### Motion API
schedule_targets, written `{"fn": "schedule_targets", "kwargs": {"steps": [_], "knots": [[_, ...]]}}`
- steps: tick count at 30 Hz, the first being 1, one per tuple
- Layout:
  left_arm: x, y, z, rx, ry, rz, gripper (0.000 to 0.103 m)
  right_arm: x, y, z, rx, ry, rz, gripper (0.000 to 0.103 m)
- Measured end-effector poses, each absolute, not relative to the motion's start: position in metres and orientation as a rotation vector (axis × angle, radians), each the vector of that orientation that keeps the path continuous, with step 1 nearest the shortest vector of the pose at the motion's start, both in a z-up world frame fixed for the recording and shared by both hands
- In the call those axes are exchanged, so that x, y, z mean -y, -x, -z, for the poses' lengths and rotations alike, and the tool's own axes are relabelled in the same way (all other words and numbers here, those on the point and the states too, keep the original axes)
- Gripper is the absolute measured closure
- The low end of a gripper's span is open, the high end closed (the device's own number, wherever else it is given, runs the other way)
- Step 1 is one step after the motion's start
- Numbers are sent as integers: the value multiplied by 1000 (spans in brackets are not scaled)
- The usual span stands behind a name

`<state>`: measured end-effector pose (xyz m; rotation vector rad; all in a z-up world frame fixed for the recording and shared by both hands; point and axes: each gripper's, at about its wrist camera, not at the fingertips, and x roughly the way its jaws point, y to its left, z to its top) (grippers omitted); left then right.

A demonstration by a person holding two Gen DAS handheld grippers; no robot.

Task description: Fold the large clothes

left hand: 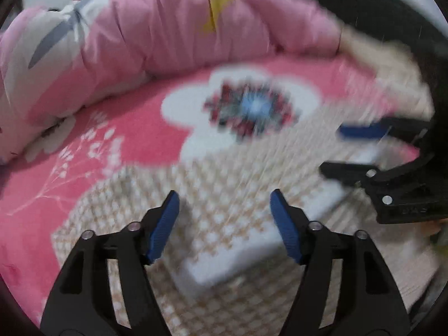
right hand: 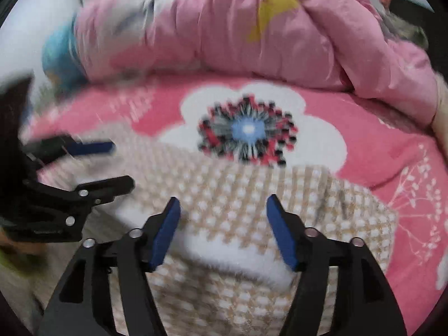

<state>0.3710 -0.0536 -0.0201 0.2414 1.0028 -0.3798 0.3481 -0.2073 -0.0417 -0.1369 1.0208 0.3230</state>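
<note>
A beige-and-white checked knitted garment (left hand: 117, 212) (right hand: 352, 224) lies bunched on the bed, with a white fluffy band across it (right hand: 224, 249). My left gripper (left hand: 224, 196) hangs just over it, jaws open, blue pads on either side of a fold and not pressing it. My right gripper (right hand: 223, 199) is open in the same way above the white band. Each wrist view shows the other gripper: the right one (left hand: 336, 151) sits at the right, the left one (right hand: 117, 165) at the left, both open over the garment. Both views are blurred.
The garment rests on a pink bedsheet (left hand: 126, 128) (right hand: 378, 140) printed with a large white flower (left hand: 252, 106) (right hand: 246, 128). A bulky pink quilt (left hand: 168, 28) (right hand: 224, 28) is piled along the far side. Something blue (right hand: 58, 53) lies at the quilt's left end.
</note>
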Motion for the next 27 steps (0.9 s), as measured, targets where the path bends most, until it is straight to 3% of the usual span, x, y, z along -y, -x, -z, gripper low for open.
{"fn": "schedule_targets", "kwargs": {"steps": [8,10,14,20,27], "knots": [[26,-334,-19,-984,-117,332,33,210,-302,-14,-985,208,-258,35],[17,-311,-32,-968,-100,321,33,215,-267,-35,-938,208,-269,22],[-4,-242,-53,-909,-43,318,22,224,-197,-54,-868,156,-310,14],[-9,-155,-38,-868,-52,231,19,219,-123,-30,-881,52,-350,11],[5,-127,16,-954,-73,169,18,202,-93,22,-974,29,-298,11]]}}
